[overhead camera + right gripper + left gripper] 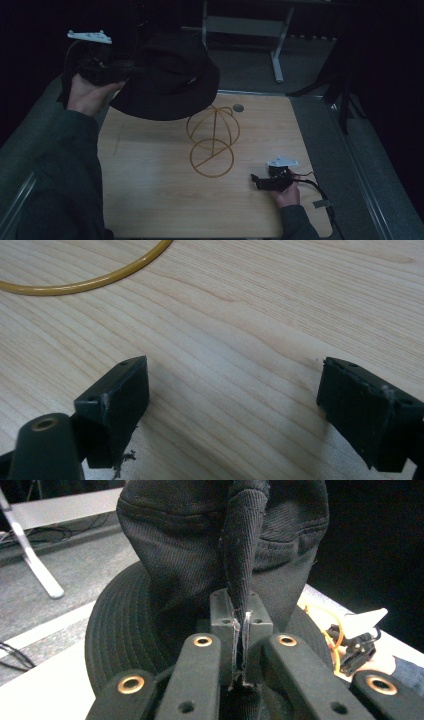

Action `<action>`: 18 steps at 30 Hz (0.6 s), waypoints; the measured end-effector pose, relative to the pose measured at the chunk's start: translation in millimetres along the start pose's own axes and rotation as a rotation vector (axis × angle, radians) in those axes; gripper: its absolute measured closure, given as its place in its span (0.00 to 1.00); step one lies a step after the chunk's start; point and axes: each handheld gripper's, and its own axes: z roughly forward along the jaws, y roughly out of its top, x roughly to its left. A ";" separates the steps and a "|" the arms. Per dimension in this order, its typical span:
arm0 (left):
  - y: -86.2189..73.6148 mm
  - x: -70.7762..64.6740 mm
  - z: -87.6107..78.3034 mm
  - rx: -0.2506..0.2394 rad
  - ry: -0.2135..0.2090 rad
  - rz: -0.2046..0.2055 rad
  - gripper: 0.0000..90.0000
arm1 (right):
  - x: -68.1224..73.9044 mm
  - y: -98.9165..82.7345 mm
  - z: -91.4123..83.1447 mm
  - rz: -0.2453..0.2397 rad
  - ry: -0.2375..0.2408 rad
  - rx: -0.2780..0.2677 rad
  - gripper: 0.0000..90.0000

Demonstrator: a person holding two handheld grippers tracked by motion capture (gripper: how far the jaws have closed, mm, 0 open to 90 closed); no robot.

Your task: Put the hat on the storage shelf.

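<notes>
Pinched fabric sits right under my lens: my left gripper [243,630] is clenched on a fold of the black hat [200,580], the two pads pressed together with the cloth drawn up between them, so the crown hangs bunched above and the stitched brim spreads out behind. From above, that left gripper [107,70] carries the hat [167,80] in the air over the far left part of the wooden table [150,200], clear of the surface, which I judge is to bring it over the stand rather than drag it. My right gripper [232,405] is released, jaws wide apart with only bare wood grain between them, and it rests low on the near right of the table [272,181], kept out of the hat's way. Just ahead of the hat stands the yellow wire hat stand [212,142], its round base flat on the table and its domed loops upright, seemingly the hat's destination.
</notes>
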 end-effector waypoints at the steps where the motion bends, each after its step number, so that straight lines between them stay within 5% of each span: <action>1: 0.5 -0.8 0.9 -0.001 -0.004 0.002 0.98 | 0.0 0.0 0.0 0.000 0.000 0.000 0.15; 18: 7.6 -19.6 15.4 -0.001 -0.061 0.044 0.98 | -0.1 0.0 0.0 -0.001 0.000 0.000 0.15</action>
